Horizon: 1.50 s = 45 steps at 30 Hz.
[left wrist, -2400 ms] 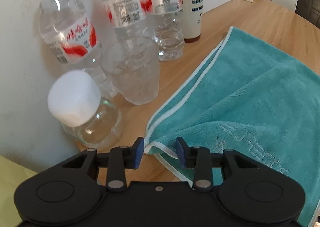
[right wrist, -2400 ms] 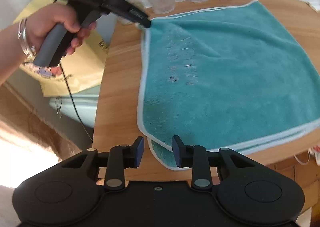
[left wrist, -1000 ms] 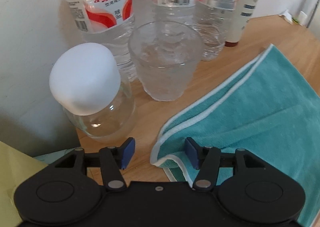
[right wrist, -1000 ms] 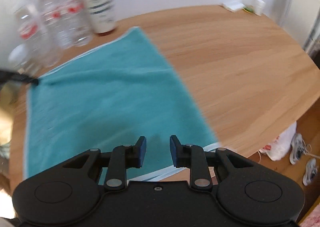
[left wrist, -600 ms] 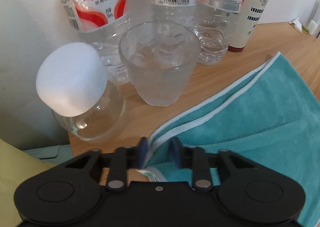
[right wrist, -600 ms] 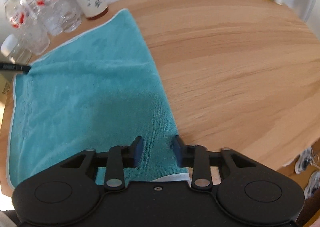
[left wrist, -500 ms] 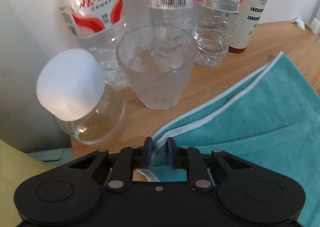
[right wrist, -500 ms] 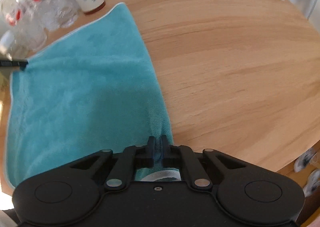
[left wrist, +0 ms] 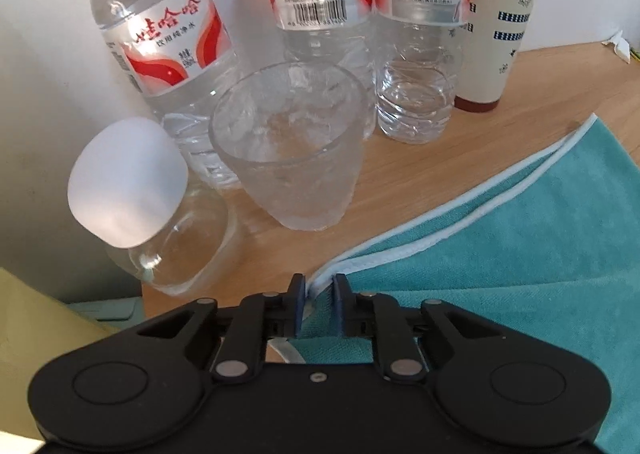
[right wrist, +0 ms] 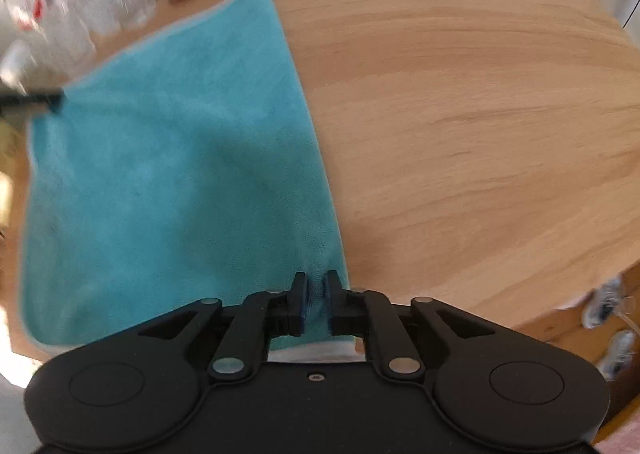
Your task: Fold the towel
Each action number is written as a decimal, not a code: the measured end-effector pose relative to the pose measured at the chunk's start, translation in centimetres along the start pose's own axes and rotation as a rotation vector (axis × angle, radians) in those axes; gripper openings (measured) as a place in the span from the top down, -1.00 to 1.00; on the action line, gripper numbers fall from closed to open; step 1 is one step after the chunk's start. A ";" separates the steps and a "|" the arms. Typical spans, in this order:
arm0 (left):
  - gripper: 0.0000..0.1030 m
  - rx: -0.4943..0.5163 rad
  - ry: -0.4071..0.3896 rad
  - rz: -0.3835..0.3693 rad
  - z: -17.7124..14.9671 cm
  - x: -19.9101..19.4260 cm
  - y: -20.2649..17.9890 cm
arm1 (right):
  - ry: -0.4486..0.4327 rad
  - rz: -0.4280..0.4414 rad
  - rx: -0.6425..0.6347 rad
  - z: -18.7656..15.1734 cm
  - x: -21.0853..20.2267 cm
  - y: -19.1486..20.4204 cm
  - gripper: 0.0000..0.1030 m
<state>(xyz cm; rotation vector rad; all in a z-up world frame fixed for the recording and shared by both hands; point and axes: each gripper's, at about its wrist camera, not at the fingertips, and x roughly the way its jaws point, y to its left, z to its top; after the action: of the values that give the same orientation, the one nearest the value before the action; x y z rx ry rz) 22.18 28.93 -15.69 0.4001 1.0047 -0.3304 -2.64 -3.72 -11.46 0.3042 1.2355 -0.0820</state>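
A teal towel with a pale border lies folded double on the round wooden table. My left gripper is shut on the towel's far-left corner, both layers pinched between the blue pads. That same gripper's tip shows at the left of the right wrist view, at the towel corner. My right gripper is shut on the near-right corner of the towel, with cloth bunched between the pads.
Close to the left gripper stand a drinking glass, a small jar with a white cap, three clear water bottles and a tall cream cup. Bare wood lies right of the towel. Shoes sit on the floor below.
Both grippers went from open to shut on towel corners. The right gripper swung from the near-left corner over to the near-right corner. The left one edged forward onto its corner.
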 end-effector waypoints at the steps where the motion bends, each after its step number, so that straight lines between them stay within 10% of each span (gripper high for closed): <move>1: 0.31 -0.004 0.005 0.003 0.1 -0.1 0.0 | -0.042 0.007 -0.002 1.1 -0.4 -0.3 0.73; 4: 0.31 -0.035 -0.009 0.001 0.3 -1.0 0.3 | -0.128 0.054 -0.040 5.6 -0.2 -0.6 0.38; 14: 0.32 -0.101 0.024 0.061 -0.1 -0.3 -0.4 | -0.196 0.146 -0.282 17.8 7.6 4.6 0.24; 25: 0.61 -0.177 0.027 0.040 0.3 0.9 -0.2 | -0.145 0.116 -0.505 19.5 10.7 7.0 0.18; 28: 0.66 -0.167 0.012 0.059 0.1 0.9 -0.6 | -0.132 0.096 -0.572 19.7 11.5 7.5 0.63; 45: 0.98 -0.224 -0.026 0.236 0.6 1.5 -1.6 | -0.230 0.133 -0.314 20.4 10.1 3.9 0.91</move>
<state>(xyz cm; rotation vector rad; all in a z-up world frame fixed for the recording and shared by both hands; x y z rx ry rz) 22.65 27.12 -16.97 0.3062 0.9463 -0.0101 20.25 -4.55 -14.18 0.0989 0.9797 0.1858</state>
